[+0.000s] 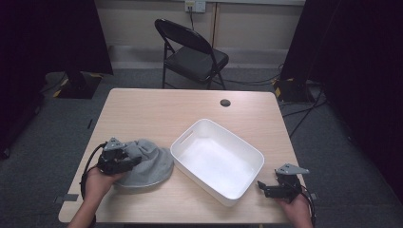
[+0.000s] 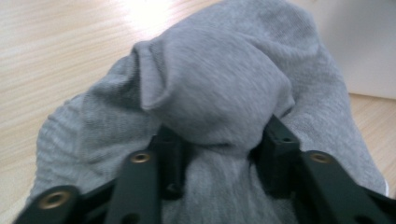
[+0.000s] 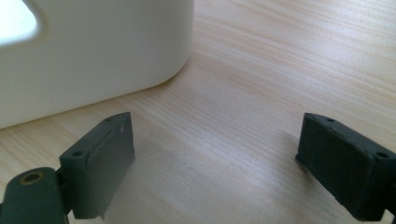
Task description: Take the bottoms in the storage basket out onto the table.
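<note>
The left gripper (image 2: 219,154) is straddling a bunched fold of a grey knitted cloth (image 2: 219,93); its jaws are sitting part-way apart with the fabric bulging between them, and I cannot tell whether the pads are pressing on it. That close detail is coming from the left gripper view. The high view is showing the same left gripper (image 1: 135,160) lying over the cloth (image 1: 152,166), which is heaped on the wooden table (image 1: 157,109) at about 8 o'clock, just beside a white plastic bin (image 1: 217,161).

The right gripper (image 3: 215,163) is holding its jaws wide with bare tabletop between them, the bin's rounded corner (image 3: 116,51) sitting at 11 o'clock. From above, this right gripper (image 1: 262,187) is resting at 5 o'clock, near the bin. A black folding chair (image 1: 192,54) is standing beyond the table at 12 o'clock.
</note>
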Tool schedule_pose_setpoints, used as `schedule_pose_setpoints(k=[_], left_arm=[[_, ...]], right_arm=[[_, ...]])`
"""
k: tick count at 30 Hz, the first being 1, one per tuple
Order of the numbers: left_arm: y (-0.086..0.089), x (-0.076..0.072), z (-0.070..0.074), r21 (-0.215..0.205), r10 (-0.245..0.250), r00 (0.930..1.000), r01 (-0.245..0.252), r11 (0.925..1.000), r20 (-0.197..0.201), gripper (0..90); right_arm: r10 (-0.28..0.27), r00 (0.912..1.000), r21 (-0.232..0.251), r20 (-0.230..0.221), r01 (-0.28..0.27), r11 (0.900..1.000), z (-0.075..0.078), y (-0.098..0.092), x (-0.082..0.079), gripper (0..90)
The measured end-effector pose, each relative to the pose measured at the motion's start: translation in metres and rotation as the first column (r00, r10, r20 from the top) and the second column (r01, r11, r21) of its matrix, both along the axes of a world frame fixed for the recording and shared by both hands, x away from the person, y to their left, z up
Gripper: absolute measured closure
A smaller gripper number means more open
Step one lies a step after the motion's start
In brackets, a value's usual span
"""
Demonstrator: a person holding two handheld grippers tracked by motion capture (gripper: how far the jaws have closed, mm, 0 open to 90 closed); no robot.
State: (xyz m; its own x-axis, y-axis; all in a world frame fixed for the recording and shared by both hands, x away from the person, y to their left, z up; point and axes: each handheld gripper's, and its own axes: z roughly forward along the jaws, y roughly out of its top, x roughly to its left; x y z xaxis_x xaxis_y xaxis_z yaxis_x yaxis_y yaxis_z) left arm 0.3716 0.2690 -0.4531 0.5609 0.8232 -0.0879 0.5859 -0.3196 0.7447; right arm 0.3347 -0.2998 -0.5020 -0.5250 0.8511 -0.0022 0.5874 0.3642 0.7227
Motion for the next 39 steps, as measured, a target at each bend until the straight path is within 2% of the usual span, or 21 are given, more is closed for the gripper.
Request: schedule_pose_setpoints(k=[1, 2, 4, 5, 6, 10, 13, 20, 25, 26, 28, 31, 33, 35, 39], left_arm=[[-0.001, -0.003, -0.003, 0.005, -0.014, 0.9996, 0.014, 0.9999, 0.026, 49.3], [-0.001, -0.005, -0.004, 0.006, -0.020, 0.9992, 0.019, 0.9998, 0.034, 47.7], [-0.001, -0.007, -0.005, -0.001, -0.021, 0.9989, 0.021, 0.9998, 0.043, 45.3], [0.000, -0.007, -0.006, -0.010, -0.023, 0.9986, 0.023, 0.9997, 0.048, 40.3], [0.000, -0.008, -0.005, -0.010, -0.011, 0.9986, 0.012, 0.9999, 0.052, 40.3], [0.002, -0.010, 0.000, -0.031, -0.002, 0.9984, 0.004, 0.9995, 0.057, 33.2], [0.003, -0.013, 0.005, -0.044, 0.001, 0.9980, 0.002, 0.9990, 0.063, 30.8], [0.006, -0.028, 0.015, -0.016, -0.019, 0.9941, 0.021, 0.9996, 0.107, 29.7], [0.008, -0.042, 0.020, -0.011, -0.038, 0.9963, 0.039, 0.9992, 0.077, 29.6], [0.008, -0.045, 0.019, 0.000, -0.044, 0.9952, 0.044, 0.9990, 0.088, 29.4], [0.007, -0.051, 0.016, 0.009, -0.055, 0.9949, 0.055, 0.9985, 0.084, 29.1], [0.007, -0.059, 0.016, -0.005, -0.043, 0.9951, 0.044, 0.9990, 0.089, 29.6], [0.006, -0.062, 0.016, -0.014, -0.039, 0.9963, 0.040, 0.9991, 0.077, 30.4], [0.005, -0.066, 0.014, 0.016, -0.054, 0.9960, 0.053, 0.9985, 0.071, 31.5], [0.003, -0.067, 0.006, 0.033, -0.063, 0.9969, 0.061, 0.9976, 0.047, 33.2]], right_arm=[[0.000, 1.0000, 0.000, 0.000, 0.000, 1.000, 0.000, 0.000, 0.000, 10.3], [0.000, 1.0000, 0.000, 0.000, 0.000, 1.000, 0.000, 0.000, 0.000, 10.3], [0.000, 1.0000, 0.000, 0.000, 0.000, 1.000, 0.000, 0.000, 0.000, 10.2], [0.000, 1.0000, 0.000, 0.000, 0.000, 1.000, 0.000, 0.000, 0.000, 10.3], [0.000, 1.0000, 0.000, 0.000, 0.000, 1.000, 0.000, 0.000, 0.000, 10.3], [0.000, 1.0000, 0.000, 0.000, 0.000, 1.000, 0.000, 0.000, 0.000, 10.2], [0.000, 1.0000, 0.000, 0.000, 0.000, 1.000, 0.000, 0.000, 0.000, 10.3], [0.000, 1.0000, 0.000, 0.000, 0.000, 1.000, 0.000, 0.000, 0.000, 10.3], [-0.001, 1.0000, 0.000, 0.000, 0.001, 1.000, 0.000, 0.000, 0.000, 10.3], [-0.001, 1.0000, 0.000, 0.000, 0.001, 1.000, 0.000, 0.000, 0.000, 10.2], [-0.001, 1.0000, 0.000, 0.000, 0.001, 1.000, 0.000, 0.000, 0.000, 10.3], [-0.003, 1.0000, 0.000, 0.000, 0.003, 1.000, 0.000, 0.000, 0.000, 10.3], [-0.002, 1.0000, -0.001, 0.001, 0.002, 1.000, 0.000, 0.000, 0.000, 10.3], [-0.003, 1.0000, -0.001, 0.001, 0.003, 1.000, 0.000, 0.000, 0.000, 10.3], [-0.003, 1.0000, -0.001, 0.001, 0.003, 1.000, 0.000, 0.000, 0.000, 10.3]])
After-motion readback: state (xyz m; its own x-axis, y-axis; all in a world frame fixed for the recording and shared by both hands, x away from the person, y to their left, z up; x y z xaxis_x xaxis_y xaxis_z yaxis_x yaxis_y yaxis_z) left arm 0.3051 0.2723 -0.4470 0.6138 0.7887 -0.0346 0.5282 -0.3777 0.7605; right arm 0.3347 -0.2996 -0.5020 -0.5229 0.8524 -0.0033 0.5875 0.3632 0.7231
